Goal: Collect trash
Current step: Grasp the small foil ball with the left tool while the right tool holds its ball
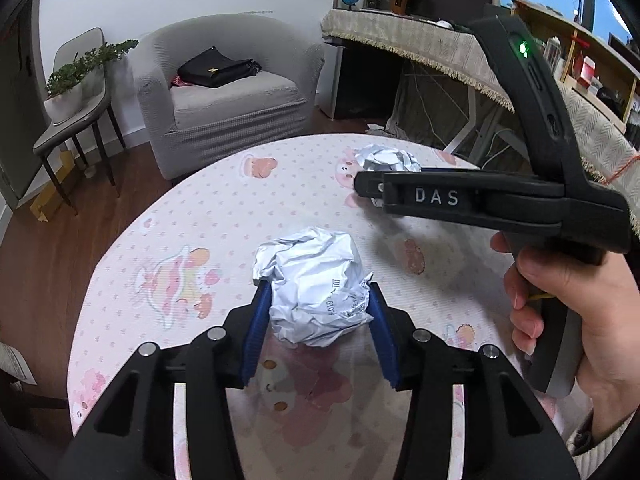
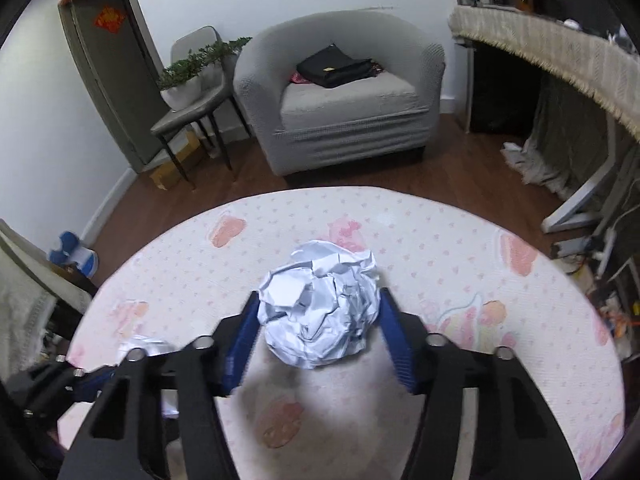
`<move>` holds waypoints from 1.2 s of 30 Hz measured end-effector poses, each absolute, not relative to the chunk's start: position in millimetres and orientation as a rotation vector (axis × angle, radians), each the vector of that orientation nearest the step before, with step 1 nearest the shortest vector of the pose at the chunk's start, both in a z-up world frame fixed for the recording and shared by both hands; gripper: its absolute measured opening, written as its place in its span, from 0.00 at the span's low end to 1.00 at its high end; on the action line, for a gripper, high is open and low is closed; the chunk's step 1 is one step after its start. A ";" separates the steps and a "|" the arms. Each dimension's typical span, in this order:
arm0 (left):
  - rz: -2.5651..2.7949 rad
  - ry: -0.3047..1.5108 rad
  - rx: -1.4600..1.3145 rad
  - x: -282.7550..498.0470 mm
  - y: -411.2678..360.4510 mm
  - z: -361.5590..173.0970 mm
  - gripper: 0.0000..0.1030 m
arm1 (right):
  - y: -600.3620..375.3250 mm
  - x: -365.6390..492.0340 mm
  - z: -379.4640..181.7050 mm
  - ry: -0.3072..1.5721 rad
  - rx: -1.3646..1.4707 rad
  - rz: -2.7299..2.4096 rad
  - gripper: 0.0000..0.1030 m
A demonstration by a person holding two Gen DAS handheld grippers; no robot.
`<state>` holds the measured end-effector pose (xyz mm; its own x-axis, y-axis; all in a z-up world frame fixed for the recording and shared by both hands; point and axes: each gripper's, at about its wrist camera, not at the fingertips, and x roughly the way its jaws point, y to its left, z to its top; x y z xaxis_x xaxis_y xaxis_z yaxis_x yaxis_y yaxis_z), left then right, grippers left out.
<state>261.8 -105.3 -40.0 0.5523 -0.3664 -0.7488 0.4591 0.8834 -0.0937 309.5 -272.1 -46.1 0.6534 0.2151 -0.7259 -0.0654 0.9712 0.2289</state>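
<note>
left gripper (image 1: 318, 304): blue pads clamp near paper ball (image 1: 316, 288) on pink table (image 1: 168, 216) | right gripper (image 2: 318, 330): pads pinch far paper ball (image 2: 320, 308), resting mid-table | right hand (image 1: 560, 312) on handle

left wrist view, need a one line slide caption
Left gripper clamps its blue fingers on a crumpled white paper ball on the pink-patterned round table.
</note>
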 end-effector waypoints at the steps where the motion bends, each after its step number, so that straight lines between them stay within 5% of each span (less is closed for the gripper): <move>1: -0.488 0.855 0.109 261.9 -102.2 -38.5 0.49 | -273.1 308.9 -45.5 0.845 0.199 0.160 0.51; 36: -0.327 0.766 0.030 178.5 -28.0 3.5 0.49 | -218.4 212.6 -6.8 0.814 0.114 0.297 0.50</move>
